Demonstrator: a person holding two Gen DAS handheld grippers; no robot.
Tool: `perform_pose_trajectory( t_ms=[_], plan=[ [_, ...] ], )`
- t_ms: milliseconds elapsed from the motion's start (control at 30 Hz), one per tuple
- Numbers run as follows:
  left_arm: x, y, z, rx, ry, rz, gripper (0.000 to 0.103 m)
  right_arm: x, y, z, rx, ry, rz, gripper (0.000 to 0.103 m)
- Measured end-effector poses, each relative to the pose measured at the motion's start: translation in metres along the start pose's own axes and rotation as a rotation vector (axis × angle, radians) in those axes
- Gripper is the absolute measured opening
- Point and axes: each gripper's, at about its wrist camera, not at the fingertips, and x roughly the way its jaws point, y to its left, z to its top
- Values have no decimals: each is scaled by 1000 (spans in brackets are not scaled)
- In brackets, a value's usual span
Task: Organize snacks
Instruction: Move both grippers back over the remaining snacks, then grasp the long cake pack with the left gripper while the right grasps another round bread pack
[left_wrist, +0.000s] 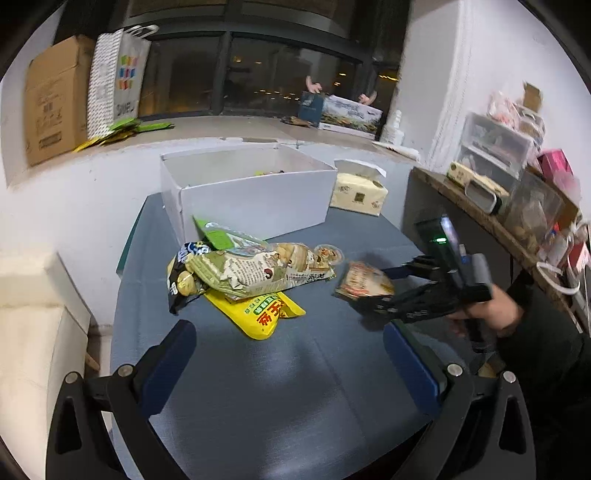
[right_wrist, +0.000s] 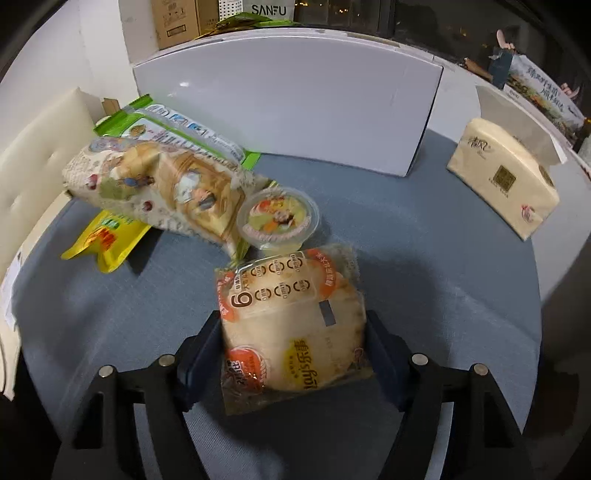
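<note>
My right gripper (right_wrist: 293, 343) is shut on an orange-and-cream rice cracker packet (right_wrist: 291, 325) and holds it just above the blue table. It also shows in the left wrist view (left_wrist: 364, 284), gripped by the right gripper (left_wrist: 373, 291). A snack pile lies left of it: a large beige printed bag (left_wrist: 255, 271), a yellow pouch (left_wrist: 262, 314), a dark packet (left_wrist: 181, 280), a green-edged packet (left_wrist: 218, 232) and a jelly cup (right_wrist: 279, 219). A white open box (left_wrist: 243, 188) stands behind the pile. My left gripper (left_wrist: 288, 354) is open and empty over the near table.
A tissue pack (left_wrist: 358, 194) sits right of the white box. A wooden shelf (left_wrist: 480, 214) with plastic drawers and clutter runs along the right. A cream cushioned seat (left_wrist: 33, 325) is at the left. Cardboard boxes and a bag stand on the window ledge (left_wrist: 221, 125).
</note>
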Motion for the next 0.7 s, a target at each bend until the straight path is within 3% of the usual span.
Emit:
perform_pose_trajectory(
  t_ms=[133, 233, 367, 600, 667, 700],
  plan=[
    [16, -9, 9, 134, 25, -1, 103, -36, 2, -28, 43, -54, 49, 77],
    [44, -20, 23, 303, 71, 40, 103, -70, -3, -50, 132, -124, 111, 77],
    [75, -37, 42, 480, 111, 32, 103, -107, -4, -67, 177, -203, 104, 77],
    [152, -54, 61, 671, 248, 70, 102, -135, -3, -87, 210, -272, 94, 77],
    [175, -49, 58, 672, 319, 85, 86, -132, 1, -88, 207, -272, 77, 77],
    [188, -44, 54, 663, 369, 107, 58, -133, 0, -89, 211, -269, 74, 77]
  ],
)
